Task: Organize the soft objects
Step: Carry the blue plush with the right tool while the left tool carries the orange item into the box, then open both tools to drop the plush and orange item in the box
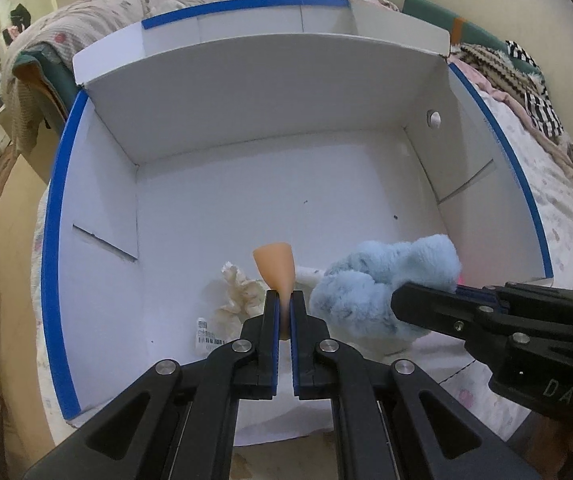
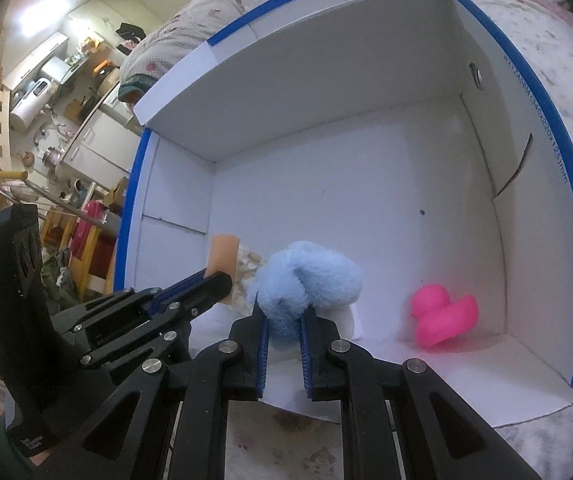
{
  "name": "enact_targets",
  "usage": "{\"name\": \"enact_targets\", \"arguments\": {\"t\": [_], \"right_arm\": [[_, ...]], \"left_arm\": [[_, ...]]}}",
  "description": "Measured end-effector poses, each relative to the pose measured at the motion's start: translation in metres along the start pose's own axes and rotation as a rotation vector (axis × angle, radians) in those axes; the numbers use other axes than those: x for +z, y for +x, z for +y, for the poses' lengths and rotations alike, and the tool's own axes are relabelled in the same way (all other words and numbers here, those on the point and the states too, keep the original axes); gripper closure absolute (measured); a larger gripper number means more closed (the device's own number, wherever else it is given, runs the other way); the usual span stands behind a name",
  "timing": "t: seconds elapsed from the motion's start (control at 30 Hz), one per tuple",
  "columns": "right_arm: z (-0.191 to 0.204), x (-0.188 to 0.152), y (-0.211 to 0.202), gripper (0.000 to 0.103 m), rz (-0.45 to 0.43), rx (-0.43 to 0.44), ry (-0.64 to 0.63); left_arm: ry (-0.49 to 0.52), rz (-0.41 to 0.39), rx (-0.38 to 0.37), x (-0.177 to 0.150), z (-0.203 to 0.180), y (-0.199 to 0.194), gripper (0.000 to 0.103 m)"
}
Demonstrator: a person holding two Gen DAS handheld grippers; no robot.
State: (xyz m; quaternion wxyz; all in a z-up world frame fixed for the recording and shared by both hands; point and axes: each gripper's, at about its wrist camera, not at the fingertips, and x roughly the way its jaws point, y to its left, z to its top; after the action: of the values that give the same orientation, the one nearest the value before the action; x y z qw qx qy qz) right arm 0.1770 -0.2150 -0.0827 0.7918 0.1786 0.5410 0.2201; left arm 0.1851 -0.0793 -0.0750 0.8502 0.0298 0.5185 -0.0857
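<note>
A white cardboard box (image 1: 214, 196) with blue-taped rims lies open on the bed; it also shows in the right wrist view (image 2: 366, 168). My left gripper (image 1: 285, 298) is shut on a peach soft piece (image 1: 276, 264), held above the box floor near its front; this piece also shows in the right wrist view (image 2: 224, 258). My right gripper (image 2: 285, 312) is shut on a fluffy light-blue plush (image 2: 306, 280), seen in the left wrist view too (image 1: 370, 284). A cream crumpled soft object (image 1: 238, 292) lies on the box floor under the left gripper. A pink rubber duck (image 2: 442, 312) sits in the box's right front corner.
A white label tag (image 1: 206, 336) lies on the box floor near the cream object. A patterned quilt (image 1: 126, 12) is heaped behind the box. Striped fabric (image 1: 526, 80) lies on the bed to the right. Kitchen furniture (image 2: 46, 100) stands far left.
</note>
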Motion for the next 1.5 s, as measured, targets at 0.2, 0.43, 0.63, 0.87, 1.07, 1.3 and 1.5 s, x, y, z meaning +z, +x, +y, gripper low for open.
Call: {"name": "enact_targets", "arguments": {"t": [0.2, 0.43, 0.63, 0.87, 1.07, 1.3, 1.5], "right_arm": [[0.005, 0.005, 0.003, 0.088, -0.002, -0.004, 0.0], [0.002, 0.004, 0.002, 0.088, -0.004, -0.005, -0.003], [-0.003, 0.003, -0.003, 0.074, -0.014, 0.002, 0.018], [-0.017, 0.006, -0.022, 0.029, -0.083, 0.044, 0.095], [-0.016, 0.009, -0.033, 0.008, -0.138, 0.052, 0.107], [-0.006, 0.008, -0.033, 0.006, -0.132, 0.032, 0.08], [-0.002, 0.0, -0.035, 0.006, -0.125, 0.002, 0.064]], "left_arm": [[-0.014, 0.017, -0.016, -0.003, 0.002, 0.003, 0.098], [-0.018, 0.014, 0.006, -0.004, 0.003, 0.003, 0.097], [-0.016, 0.006, 0.008, -0.001, 0.004, -0.003, 0.083], [-0.042, -0.025, 0.019, 0.0, 0.01, -0.013, 0.044], [-0.033, -0.077, 0.032, 0.002, 0.008, -0.023, 0.038], [-0.039, -0.098, 0.045, -0.001, 0.01, -0.033, 0.038], [-0.043, -0.117, 0.059, -0.007, 0.015, -0.047, 0.038]]}}
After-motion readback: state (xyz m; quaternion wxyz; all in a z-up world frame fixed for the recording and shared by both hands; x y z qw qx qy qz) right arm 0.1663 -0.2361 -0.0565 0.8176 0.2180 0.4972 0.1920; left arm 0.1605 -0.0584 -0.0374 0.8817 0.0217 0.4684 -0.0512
